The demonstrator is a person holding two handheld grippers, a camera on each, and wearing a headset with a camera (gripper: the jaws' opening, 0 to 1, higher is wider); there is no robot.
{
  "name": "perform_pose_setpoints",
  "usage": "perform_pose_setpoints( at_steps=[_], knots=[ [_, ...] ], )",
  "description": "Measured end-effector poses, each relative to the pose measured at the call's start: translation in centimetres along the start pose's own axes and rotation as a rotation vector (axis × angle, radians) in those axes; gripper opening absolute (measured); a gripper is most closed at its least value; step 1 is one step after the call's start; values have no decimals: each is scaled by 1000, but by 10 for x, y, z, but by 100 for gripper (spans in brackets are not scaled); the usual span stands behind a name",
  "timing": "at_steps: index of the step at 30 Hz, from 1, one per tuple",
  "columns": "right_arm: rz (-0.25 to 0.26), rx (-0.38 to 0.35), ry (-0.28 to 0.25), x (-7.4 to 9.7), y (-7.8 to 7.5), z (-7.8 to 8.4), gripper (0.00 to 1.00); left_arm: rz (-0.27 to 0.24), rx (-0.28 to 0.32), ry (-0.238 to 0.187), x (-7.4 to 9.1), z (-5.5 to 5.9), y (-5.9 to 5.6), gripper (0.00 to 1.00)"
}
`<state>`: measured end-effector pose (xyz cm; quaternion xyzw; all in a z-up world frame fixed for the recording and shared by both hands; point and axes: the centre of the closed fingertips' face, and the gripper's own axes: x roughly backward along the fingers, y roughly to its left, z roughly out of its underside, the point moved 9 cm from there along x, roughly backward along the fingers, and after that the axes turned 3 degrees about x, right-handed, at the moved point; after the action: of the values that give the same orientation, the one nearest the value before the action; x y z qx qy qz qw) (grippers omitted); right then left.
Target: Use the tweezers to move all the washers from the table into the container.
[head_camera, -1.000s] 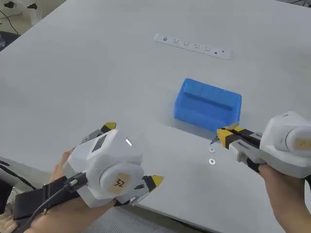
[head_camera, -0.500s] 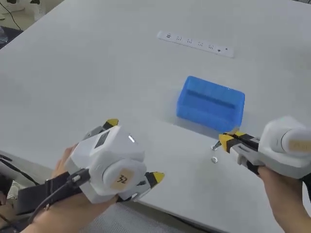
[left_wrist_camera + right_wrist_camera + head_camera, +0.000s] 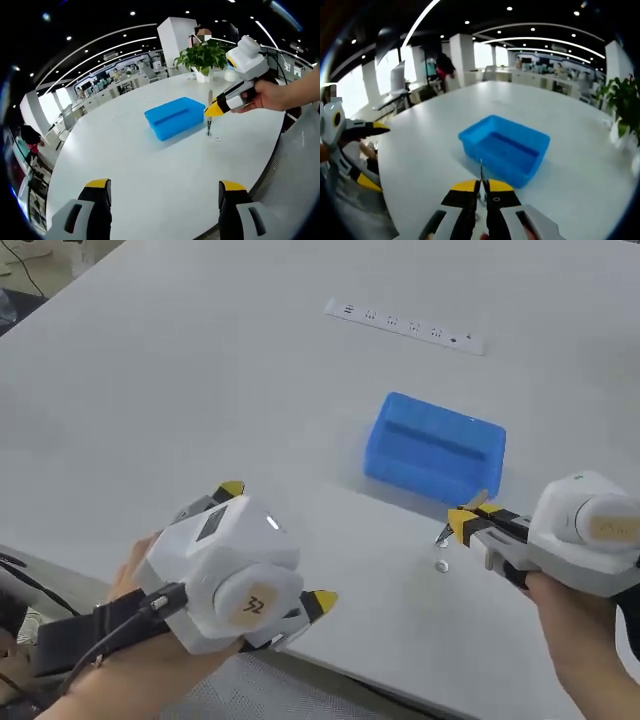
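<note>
Below the right gripper (image 3: 466,520), in the head view, the tweezers (image 3: 443,537) point down - probably aiming at the washer (image 3: 442,566) just beside their tip. The blue container (image 3: 437,448) is just ahead of the gripper.

In the left gripper view, the left gripper (image 3: 164,185) is wide open, holding nothing; it seems idle.

In the right gripper view, the jaws clamp the tweezers - the tips are too thin to tell if they hold anything.

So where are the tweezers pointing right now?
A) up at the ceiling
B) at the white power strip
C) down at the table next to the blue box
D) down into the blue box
C: in the left gripper view the tweezers, clamped in the right gripper, point down at the table beside the blue container, close to a washer.
</note>
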<state>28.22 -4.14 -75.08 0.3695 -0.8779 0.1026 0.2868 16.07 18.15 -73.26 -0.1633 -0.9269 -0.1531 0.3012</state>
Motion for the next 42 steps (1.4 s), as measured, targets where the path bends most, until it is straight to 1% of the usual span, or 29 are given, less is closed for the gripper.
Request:
perform_pose_setpoints(
  at_steps=[2, 4, 6, 7, 9, 15, 25, 32, 42],
  knots=[
    [-3, -22, -3, 0, 0, -1, 3, -1, 1, -2, 0, 0, 0, 90],
    [-2, -25, -7, 0, 0, -2, 3, 0, 2, -3, 0, 0, 0, 90],
    [4, -18, 3, -1, 0, 0, 3, 1, 0, -1, 0, 0, 0, 90],
    [3, -19, -4, 0, 1, 0, 3, 0, -2, -2, 0, 0, 0, 90],
    [2, -21, -1, 1, 3, 0, 3, -1, -3, 1, 0, 0, 0, 90],
    [8, 6, 8, 5, 3, 2, 3, -3, -4, -2, 0, 0, 0, 89],
    [12, 7, 16, 10, 1, 7, 3, -4, -5, -2, 0, 0, 0, 89],
    [16, 12, 21, 12, 3, 8, 3, -5, -8, 1, 0, 1, 0, 89],
    [11, 20, 27, 9, 1, 8, 3, -4, -12, 5, 0, 1, -1, 89]
  ],
)
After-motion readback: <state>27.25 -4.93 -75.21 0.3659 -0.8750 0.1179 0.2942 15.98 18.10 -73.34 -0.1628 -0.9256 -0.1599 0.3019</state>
